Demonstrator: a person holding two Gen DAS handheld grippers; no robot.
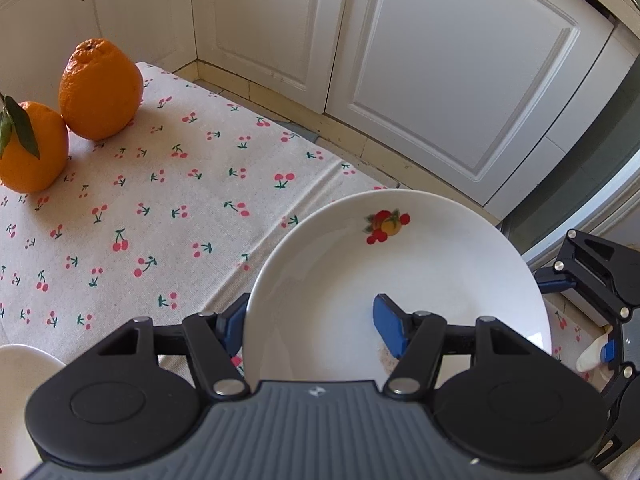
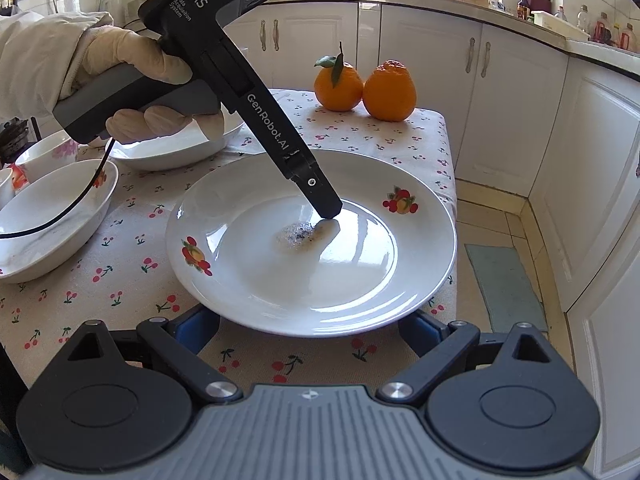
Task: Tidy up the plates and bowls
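White plate, fruit motif, at worktop edge: greyish residue at centre. Left hand-held gripper clamped on plate rim. Right hand-held gripper wide, straddling near rim. Left of plate: three bowls, apparently empty. Beyond plate: two oranges.

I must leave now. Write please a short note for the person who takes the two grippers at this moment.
Left gripper: shut on the plate, one finger inside, one under the rim.
Right gripper: open, fingers low at the plate's near edge, grip not visible.
Plate is over the table's corner. Bowls sit unstacked on its left side.
Done: plate gripped. Left: place plate, sort bowls.
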